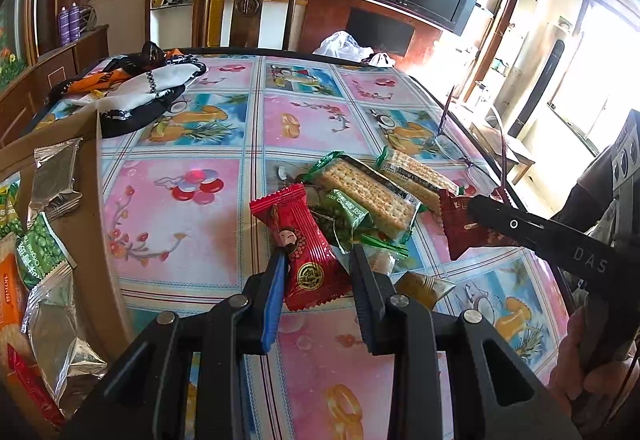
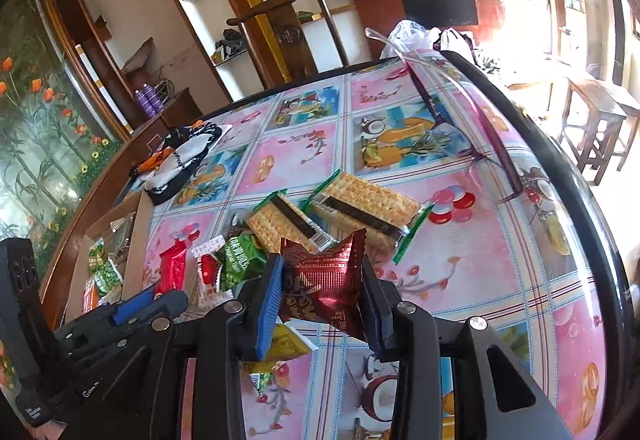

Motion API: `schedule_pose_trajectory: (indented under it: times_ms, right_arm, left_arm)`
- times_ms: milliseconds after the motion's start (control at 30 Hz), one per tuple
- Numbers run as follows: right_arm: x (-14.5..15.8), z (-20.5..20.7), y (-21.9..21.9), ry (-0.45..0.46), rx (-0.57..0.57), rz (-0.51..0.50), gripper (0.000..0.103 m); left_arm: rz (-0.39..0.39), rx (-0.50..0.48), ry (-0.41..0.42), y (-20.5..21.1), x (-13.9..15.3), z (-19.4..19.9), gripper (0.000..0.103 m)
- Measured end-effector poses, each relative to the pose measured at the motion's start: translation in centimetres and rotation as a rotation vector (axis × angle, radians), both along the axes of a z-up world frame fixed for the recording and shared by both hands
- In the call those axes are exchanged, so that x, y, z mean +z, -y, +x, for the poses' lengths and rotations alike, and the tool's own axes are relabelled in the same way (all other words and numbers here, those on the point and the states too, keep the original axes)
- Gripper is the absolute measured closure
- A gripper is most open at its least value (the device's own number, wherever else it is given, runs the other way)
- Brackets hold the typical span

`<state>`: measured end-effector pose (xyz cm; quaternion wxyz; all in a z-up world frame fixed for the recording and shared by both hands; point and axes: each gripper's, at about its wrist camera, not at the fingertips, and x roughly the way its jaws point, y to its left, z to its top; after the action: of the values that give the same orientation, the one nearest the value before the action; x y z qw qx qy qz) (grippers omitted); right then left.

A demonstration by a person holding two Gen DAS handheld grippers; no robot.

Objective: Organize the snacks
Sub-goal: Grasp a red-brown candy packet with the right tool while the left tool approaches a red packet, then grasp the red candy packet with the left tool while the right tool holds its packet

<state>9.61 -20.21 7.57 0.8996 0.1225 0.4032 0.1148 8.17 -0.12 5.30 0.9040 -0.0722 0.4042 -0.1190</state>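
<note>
I have both grippers loaded at once, which I judge saves a trip. My left gripper (image 1: 318, 268) is pinching the bright red candy packet (image 1: 306, 248) across its width, the packet lying lengthwise between the pads, its far end pointing at the pile. My right gripper (image 2: 322, 294) is clamped on the dark red foil packet (image 2: 326, 280), squeezing it at the waist so the crimped top fans out above the pads; it looks raised off the tablecloth (image 2: 500, 280). The other loose snacks sit heaped mid-table: two cracker packs (image 2: 362, 206) side by side, with green pea packets (image 2: 240, 260) just beside them. The cardboard box (image 1: 86, 200) at the table's left edge already holds silver and green packets, so I take it as the destination. A yellowish packet (image 2: 286, 344) lies beneath my right jaws, not yet picked up.
</note>
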Motion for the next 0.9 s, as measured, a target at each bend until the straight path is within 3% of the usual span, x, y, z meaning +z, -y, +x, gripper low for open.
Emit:
schedule_pose_trajectory:
  times_ms: [900]
  right_arm:
    - [-0.72, 0.02, -0.51, -0.035, 0.033, 0.038, 0.065]
  left_arm:
    - [-0.018, -0.010, 0.002, -0.08, 0.46, -0.38, 0.073]
